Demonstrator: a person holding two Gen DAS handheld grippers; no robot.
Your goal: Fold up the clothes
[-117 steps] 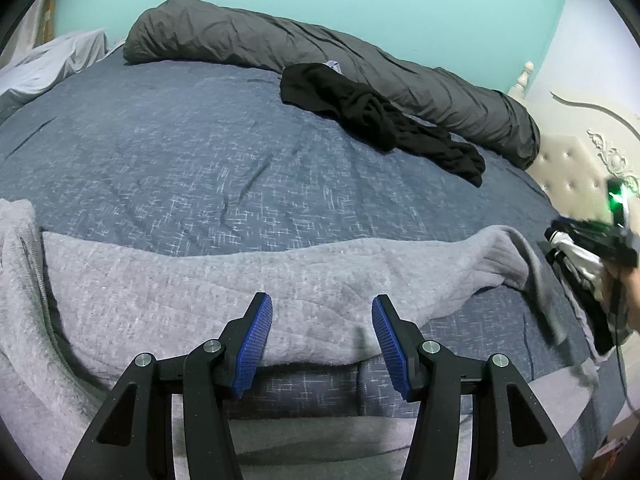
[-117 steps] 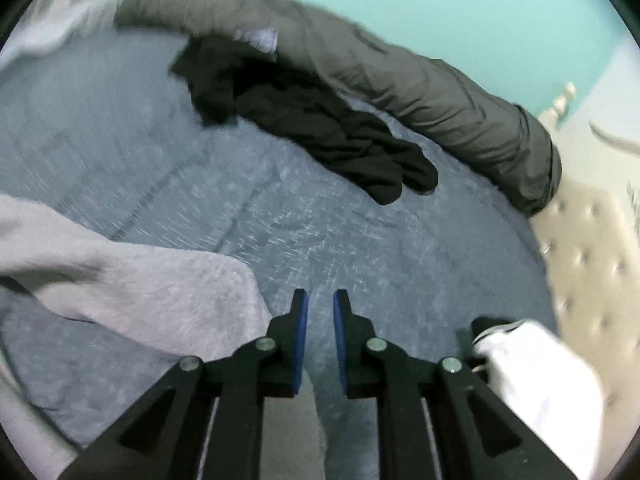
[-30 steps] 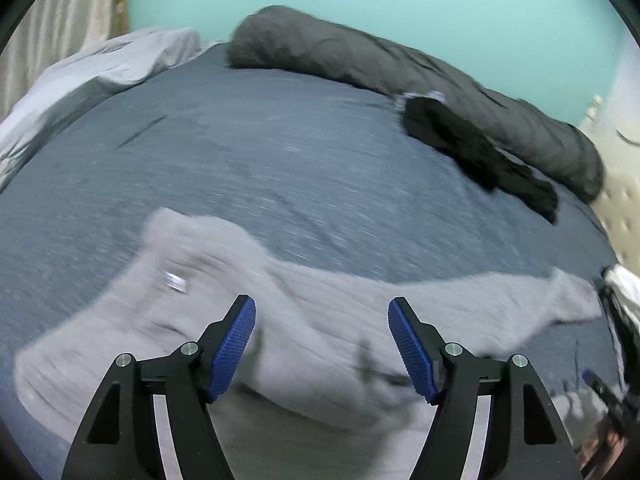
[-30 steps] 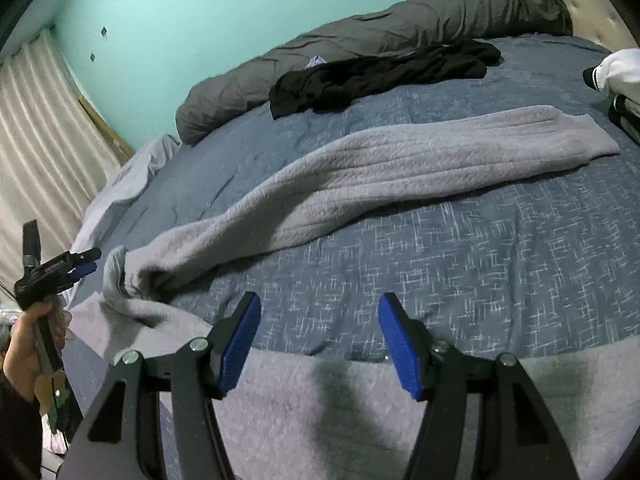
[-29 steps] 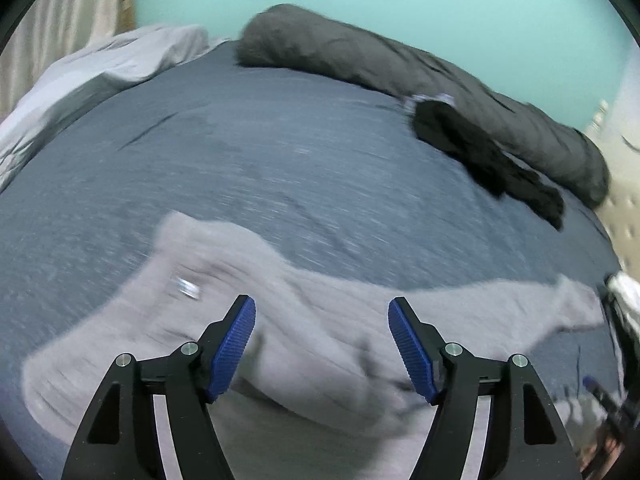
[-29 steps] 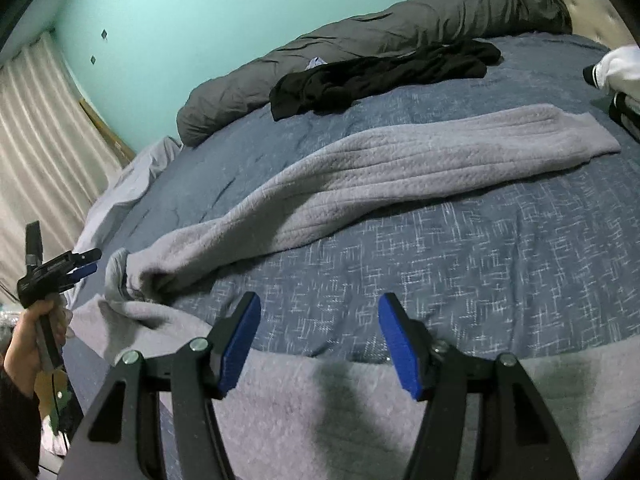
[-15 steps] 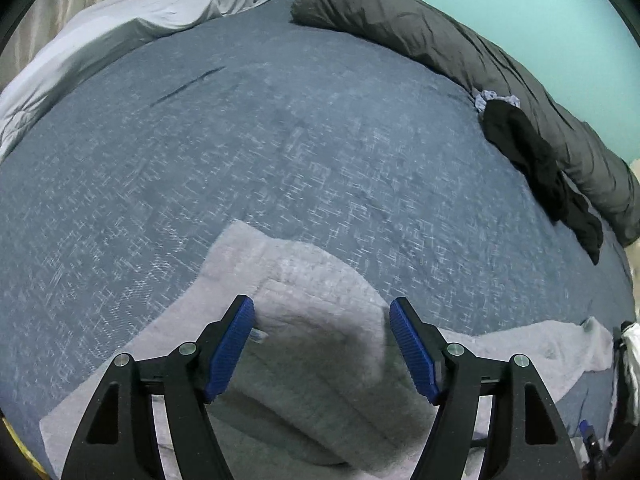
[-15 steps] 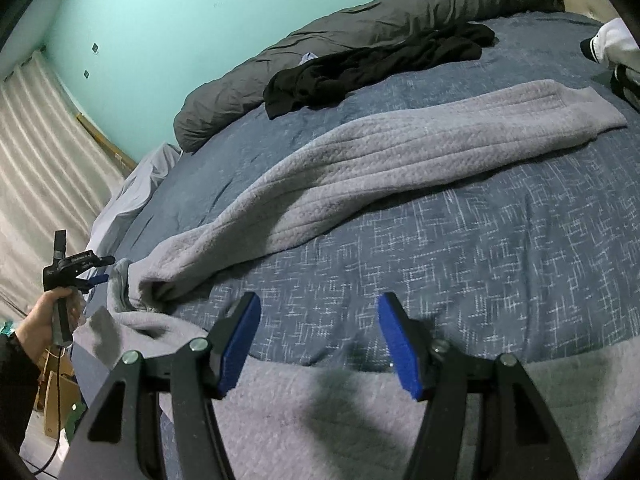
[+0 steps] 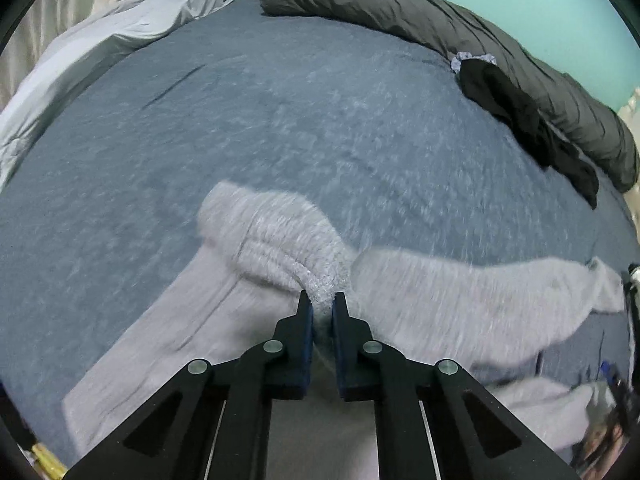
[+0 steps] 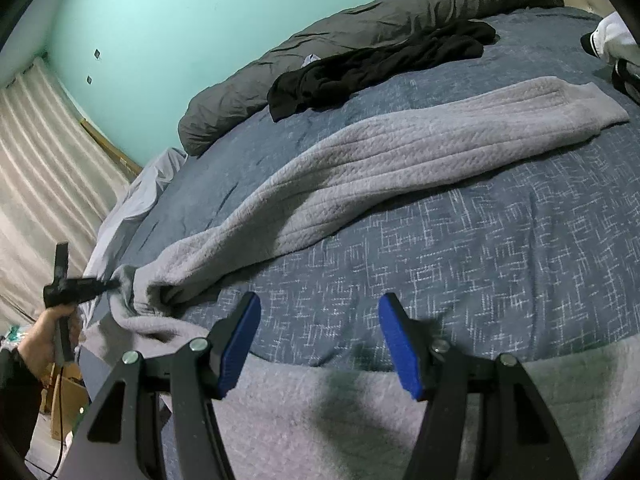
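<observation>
My left gripper (image 9: 322, 306) has just closed; its blue pads now pinch a bunched ridge of the grey sweater (image 9: 280, 232), fabric squeezed up between them. From the right wrist view the same gripper (image 10: 114, 282) shows at the bed's left edge, in my left hand (image 10: 44, 338), biting the sweater's bunched end.

The sweater lies across the blue bedspread (image 9: 280, 112). One long sleeve (image 10: 420, 148) runs away toward the upper right, cuff flat on the spread. Another grey stretch lies along the near edge under my right gripper (image 10: 320, 340).

Right gripper: jaws stand well apart, nothing between the pads, hovering over bedspread and grey hem.

Beyond: black garment (image 10: 380, 68) heaped against a dark grey rolled duvet (image 10: 400, 16). Left view is motion-blurred.
</observation>
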